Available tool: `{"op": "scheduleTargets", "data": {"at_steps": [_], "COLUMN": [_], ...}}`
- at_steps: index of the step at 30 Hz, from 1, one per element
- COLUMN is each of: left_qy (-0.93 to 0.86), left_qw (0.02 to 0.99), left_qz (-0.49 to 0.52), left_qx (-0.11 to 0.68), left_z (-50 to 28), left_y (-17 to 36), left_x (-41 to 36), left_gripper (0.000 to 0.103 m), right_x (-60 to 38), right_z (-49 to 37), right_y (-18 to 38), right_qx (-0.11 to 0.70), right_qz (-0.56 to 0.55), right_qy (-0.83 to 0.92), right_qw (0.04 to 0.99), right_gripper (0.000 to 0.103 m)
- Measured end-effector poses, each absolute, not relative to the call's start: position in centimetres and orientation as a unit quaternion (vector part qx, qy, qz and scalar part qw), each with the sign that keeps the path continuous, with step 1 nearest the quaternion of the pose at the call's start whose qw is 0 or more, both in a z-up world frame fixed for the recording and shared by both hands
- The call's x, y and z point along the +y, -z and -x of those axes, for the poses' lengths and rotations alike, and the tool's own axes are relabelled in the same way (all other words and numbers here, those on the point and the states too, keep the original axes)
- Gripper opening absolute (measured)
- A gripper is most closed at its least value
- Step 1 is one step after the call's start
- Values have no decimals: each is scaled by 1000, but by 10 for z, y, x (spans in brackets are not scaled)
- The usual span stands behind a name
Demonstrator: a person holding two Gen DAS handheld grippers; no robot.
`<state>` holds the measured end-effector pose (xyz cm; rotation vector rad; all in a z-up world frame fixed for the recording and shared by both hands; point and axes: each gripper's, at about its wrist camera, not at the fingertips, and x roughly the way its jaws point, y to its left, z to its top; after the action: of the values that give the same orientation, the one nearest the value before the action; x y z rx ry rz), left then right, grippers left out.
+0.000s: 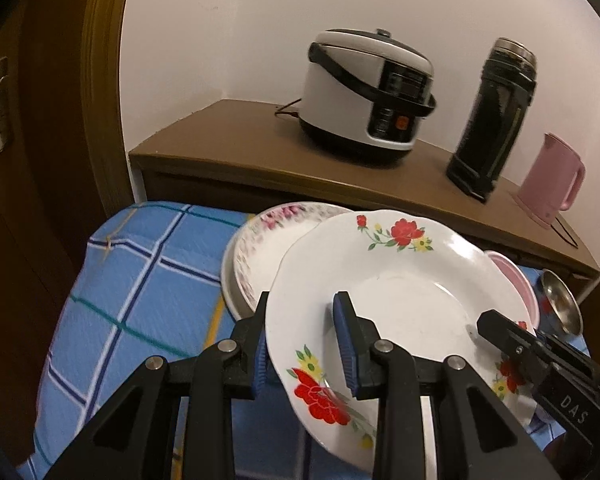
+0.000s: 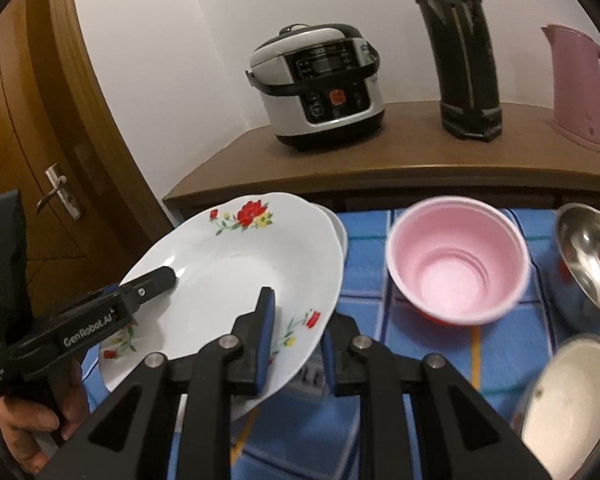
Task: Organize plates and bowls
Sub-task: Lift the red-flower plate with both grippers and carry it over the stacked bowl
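The far finger of the left gripper (image 1: 304, 344) and of the right gripper (image 2: 296, 340) is hidden behind the red-flowered plate (image 1: 400, 288), which is clamped at opposite rims and held tilted above the blue checked cloth (image 1: 140, 280). Only the right view shows the empty pink bowl (image 2: 456, 260) fully; the pink-flowered plate (image 1: 268, 240) is seen left.

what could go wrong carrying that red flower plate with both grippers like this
Both the left gripper and right gripper pinch only the rim of the red flower plate, which is tilted, so it could slip or twist out. Moving it across, its edge might clip the pink-flowered plate beside it or the pink bowl.
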<state>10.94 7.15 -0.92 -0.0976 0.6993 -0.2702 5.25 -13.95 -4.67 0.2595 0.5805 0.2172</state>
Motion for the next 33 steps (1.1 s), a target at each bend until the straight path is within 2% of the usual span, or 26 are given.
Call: {"op": "scheduleTargets", "data": {"at_steps": [13, 28, 33], "left_qy": [114, 101, 103], "left_qw": [922, 923, 912], "left_qz": [56, 47, 60], "left_qx": [365, 367, 393], "left_z": [-169, -188, -198], "left_y": [33, 37, 47], "left_x": [84, 82, 81], "left_gripper": [32, 33, 34], "right_x": [-123, -119, -120], "right_z": [-120, -137, -136], "right_y": [67, 72, 72], "right_qx": [320, 323, 326], "right_qz": [-134, -123, -131], "right_qy": [-107, -100, -96], "right_qw": [932, 933, 931], "right_gripper": [22, 22, 23]}}
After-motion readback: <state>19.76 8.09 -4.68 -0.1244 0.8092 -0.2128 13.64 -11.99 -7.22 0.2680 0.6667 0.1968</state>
